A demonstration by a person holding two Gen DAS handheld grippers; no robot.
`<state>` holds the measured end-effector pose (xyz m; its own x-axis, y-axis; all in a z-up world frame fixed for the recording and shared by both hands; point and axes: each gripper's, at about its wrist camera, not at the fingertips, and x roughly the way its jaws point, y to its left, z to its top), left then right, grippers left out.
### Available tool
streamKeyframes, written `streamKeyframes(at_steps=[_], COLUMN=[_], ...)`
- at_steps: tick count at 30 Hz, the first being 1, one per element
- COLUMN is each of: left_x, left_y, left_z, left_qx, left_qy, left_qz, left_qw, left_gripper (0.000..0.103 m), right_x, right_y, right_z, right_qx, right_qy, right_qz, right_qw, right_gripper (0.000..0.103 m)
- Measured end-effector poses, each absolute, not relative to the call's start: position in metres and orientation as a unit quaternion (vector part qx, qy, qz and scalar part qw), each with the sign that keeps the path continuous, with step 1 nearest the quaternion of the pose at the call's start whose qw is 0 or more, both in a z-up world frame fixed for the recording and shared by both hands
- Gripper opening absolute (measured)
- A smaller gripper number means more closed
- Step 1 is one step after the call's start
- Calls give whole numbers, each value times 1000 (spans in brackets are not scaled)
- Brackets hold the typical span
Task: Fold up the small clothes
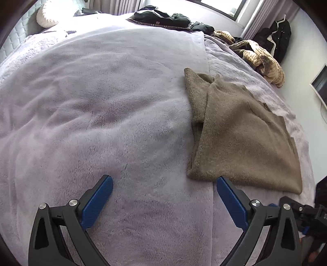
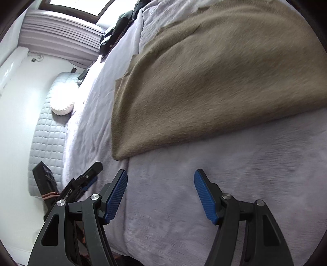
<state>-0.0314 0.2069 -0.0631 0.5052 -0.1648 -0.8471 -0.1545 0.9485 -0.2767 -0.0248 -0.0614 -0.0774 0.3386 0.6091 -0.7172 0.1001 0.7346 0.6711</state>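
A brown knit sweater lies partly folded on the lilac fleece bed cover, one side and sleeve turned in over its body. My left gripper is open and empty, just short of the sweater's near left corner. In the right wrist view the sweater fills the upper half. My right gripper is open and empty, a little short of the sweater's near hem. The left gripper shows at the left of that view.
A tan striped garment and dark clothes lie heaped at the far side of the bed. A white cushion rests by the quilted headboard. The bed's edge runs to the right of the sweater.
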Motion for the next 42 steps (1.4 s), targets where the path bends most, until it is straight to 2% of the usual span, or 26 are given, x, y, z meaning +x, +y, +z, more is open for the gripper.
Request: streamKeyframes(at_steps=[12, 14, 15, 16, 23, 27, 31, 35, 36, 37, 38, 39, 40, 41, 42], left_x=[15, 20, 22, 25, 67, 105, 137, 149, 149, 150, 151, 152, 153, 152, 151], left_y=[225, 217, 214, 211, 183, 162, 137, 114, 112, 109, 105, 102, 100, 100, 100], left_z=[-65, -69, -71, -73, -88, -88, -84, -89, -91, -93, -94, -96, -97, -96, -94], left_qx=[-233, -252, -262, -277, -351, -374, -357, -298, -287, -271, -252, -231, -219, -219, -217], left_qy=[504, 506, 506, 507, 518, 517, 527, 550, 554, 558, 562, 567, 569, 566, 562], left_qz=[-98, -137, -152, -173, -263, -287, -281, -233, -223, -210, -196, -180, -173, -171, -168], left_qw=[826, 814, 807, 797, 734, 714, 719, 744, 749, 756, 764, 770, 773, 776, 780], left_gripper=[102, 102, 102, 102, 102, 102, 102, 101, 94, 76, 65, 47, 39, 37, 30], right_x=[16, 27, 30, 36, 46, 48, 46, 37, 32, 28, 25, 23, 22, 24, 26], right_y=[-37, -40, -40, -40, -44, -49, -52, -48, -49, -51, -54, -58, -64, -73, -80], right_z=[-120, -120, -121, -118, -67, -58, -65, -71, -70, -67, -61, -55, -45, -34, -26], right_qx=[482, 511, 512, 507, 458, 441, 433, 376, 361, 343, 325, 313, 301, 289, 282], right_qy=[488, 476, 478, 480, 440, 442, 457, 525, 543, 560, 570, 571, 567, 557, 546], right_qz=[178, 175, 174, 177, 242, 250, 249, 256, 258, 263, 271, 276, 278, 274, 268], right_qw=[706, 694, 692, 694, 733, 740, 736, 719, 713, 707, 705, 707, 715, 729, 742], right_gripper=[71, 53, 24, 10, 10, 10, 9, 14, 14, 14, 14, 14, 14, 14, 14])
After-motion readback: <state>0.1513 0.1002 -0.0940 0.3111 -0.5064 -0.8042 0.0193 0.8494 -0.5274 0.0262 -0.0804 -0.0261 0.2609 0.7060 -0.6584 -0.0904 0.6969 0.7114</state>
